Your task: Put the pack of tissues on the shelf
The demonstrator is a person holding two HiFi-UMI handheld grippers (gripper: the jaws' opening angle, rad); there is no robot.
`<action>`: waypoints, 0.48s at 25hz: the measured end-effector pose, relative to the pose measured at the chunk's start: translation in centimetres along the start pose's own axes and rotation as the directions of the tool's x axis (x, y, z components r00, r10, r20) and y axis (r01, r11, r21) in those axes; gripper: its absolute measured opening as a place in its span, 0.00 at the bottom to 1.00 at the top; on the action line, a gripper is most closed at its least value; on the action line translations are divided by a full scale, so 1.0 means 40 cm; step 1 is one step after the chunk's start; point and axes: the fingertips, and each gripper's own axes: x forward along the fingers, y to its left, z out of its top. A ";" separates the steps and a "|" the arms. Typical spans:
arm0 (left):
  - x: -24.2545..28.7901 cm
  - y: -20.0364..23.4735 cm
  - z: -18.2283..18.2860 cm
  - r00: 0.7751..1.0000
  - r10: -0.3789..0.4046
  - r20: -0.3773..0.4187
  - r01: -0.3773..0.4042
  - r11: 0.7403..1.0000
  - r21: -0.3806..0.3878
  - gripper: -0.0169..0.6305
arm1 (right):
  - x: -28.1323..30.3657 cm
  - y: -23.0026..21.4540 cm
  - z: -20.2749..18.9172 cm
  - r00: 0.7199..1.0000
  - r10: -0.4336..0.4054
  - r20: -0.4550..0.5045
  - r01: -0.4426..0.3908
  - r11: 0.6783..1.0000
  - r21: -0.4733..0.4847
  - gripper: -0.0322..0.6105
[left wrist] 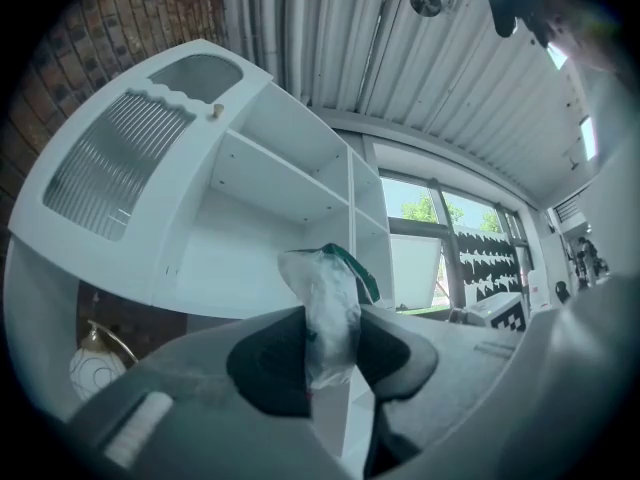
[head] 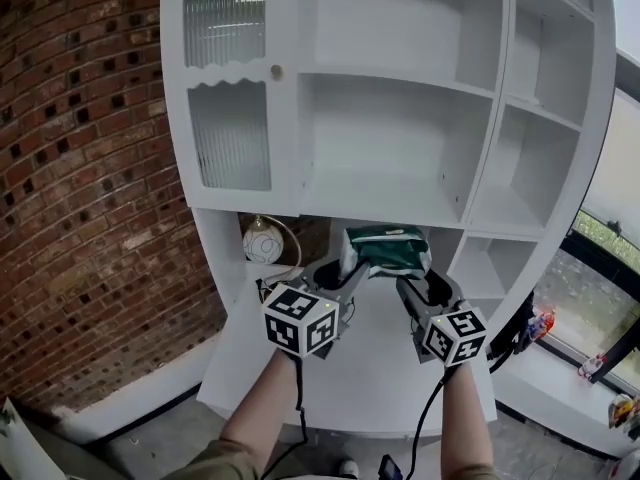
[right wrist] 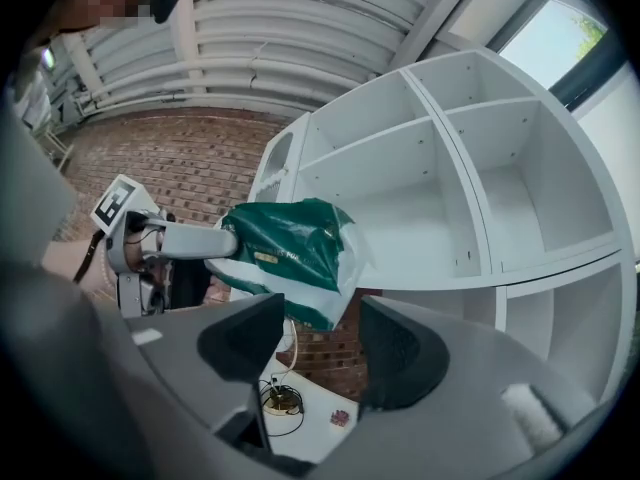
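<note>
Below the white curved shelf unit, just in front of its lowest open bay: green-and-white plastic pack of tissues, held in the air, on no shelf yet. Left gripper clenched on the pack's crinkled plastic edge. Right gripper spread, the pack's lower corner dipping between the jaws, pads clear of it. White surface under the unit; round white lamp with gold hoop at its back. Red brick wall left of the unit, windows right.
</note>
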 end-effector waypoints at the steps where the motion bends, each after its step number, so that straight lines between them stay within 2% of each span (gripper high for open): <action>1: 0.008 0.006 -0.001 1.000 0.008 0.003 -0.008 1.000 -0.006 0.20 | 0.005 -0.012 -0.004 1.000 0.009 -0.004 -0.009 1.000 -0.002 0.41; 4: 0.037 0.021 0.002 0.999 0.035 0.013 -0.035 0.999 -0.008 0.20 | 0.017 -0.051 -0.004 1.000 0.031 0.002 -0.031 1.000 -0.003 0.30; 7: 0.068 0.030 0.007 0.998 0.049 0.029 -0.048 0.999 -0.024 0.20 | 0.026 -0.089 0.010 0.998 0.057 0.028 -0.057 0.998 0.013 0.15; 12: 0.104 0.034 0.004 0.997 0.058 0.043 -0.055 0.997 -0.061 0.20 | 0.034 -0.122 0.026 0.991 0.120 0.058 -0.121 0.993 0.008 0.06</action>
